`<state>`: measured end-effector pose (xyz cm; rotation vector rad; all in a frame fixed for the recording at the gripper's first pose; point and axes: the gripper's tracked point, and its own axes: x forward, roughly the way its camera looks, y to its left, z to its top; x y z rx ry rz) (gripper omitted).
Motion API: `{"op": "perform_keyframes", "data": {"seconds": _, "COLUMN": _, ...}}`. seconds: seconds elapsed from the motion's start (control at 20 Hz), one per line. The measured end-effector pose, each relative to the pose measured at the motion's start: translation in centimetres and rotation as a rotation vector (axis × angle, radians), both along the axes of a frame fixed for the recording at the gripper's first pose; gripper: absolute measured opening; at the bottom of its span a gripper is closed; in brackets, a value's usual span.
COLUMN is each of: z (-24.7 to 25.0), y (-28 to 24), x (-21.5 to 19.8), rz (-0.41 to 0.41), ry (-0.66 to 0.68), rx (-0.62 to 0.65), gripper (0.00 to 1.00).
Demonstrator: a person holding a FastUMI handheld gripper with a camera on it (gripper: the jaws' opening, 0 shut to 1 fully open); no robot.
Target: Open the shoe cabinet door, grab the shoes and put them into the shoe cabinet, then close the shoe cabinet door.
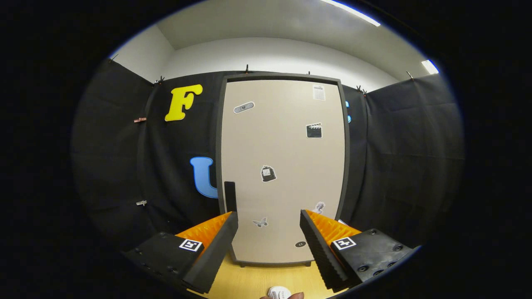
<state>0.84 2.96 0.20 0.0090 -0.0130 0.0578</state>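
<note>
Hand-held gripper (269, 232) faces the cabinet (282, 170) with its fingers apart and nothing between them. On the left edge of the closed door (286, 174) sits a dark upright handle (230, 196), just beyond the left fingertip. The door is beige with a dark frame and carries several small stickers, among them a butterfly low down and a clapperboard higher to the right.

Judging from this, the opening step is not yet done. The handle is narrow and lies off to the left of the gap, so a straight push forward would likely land the fingers on the flat door instead of around the handle. A shallow pinch could slip off when pulling, and the light cabinet might slide or tip if tugged hard. No shoes can be made out.

The surface (249, 282) under the cabinet is pale wood; a small white round object (278, 293) lies at its near edge beside what looks like a fingertip. Black cloth (407, 166) lines the booth, with white walls and ceiling lights above.
</note>
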Motion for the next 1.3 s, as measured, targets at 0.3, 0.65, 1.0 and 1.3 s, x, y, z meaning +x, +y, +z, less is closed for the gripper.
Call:
{"op": "perform_keyframes", "data": {"seconds": 0.3, "z": -0.1, "y": 4.8, "x": 5.0, "rz": 0.057, "ry": -0.004, "rx": 0.054, "gripper": 0.98}}
{"op": "perform_keyframes", "data": {"seconds": 0.65, "z": -3.5, "y": 8.5, "x": 11.8, "rz": 0.057, "ry": 0.034, "rx": 0.045, "gripper": 0.98}}
{"op": "perform_keyframes", "data": {"seconds": 1.0, "z": -6.9, "y": 10.1, "x": 17.9, "rz": 0.026, "ry": 0.075, "rx": 0.038, "gripper": 0.98}}
{"op": "perform_keyframes", "data": {"seconds": 1.3, "z": -9.1, "y": 10.4, "x": 20.9, "rz": -0.008, "ry": 0.089, "rx": -0.004, "gripper": 0.73}}
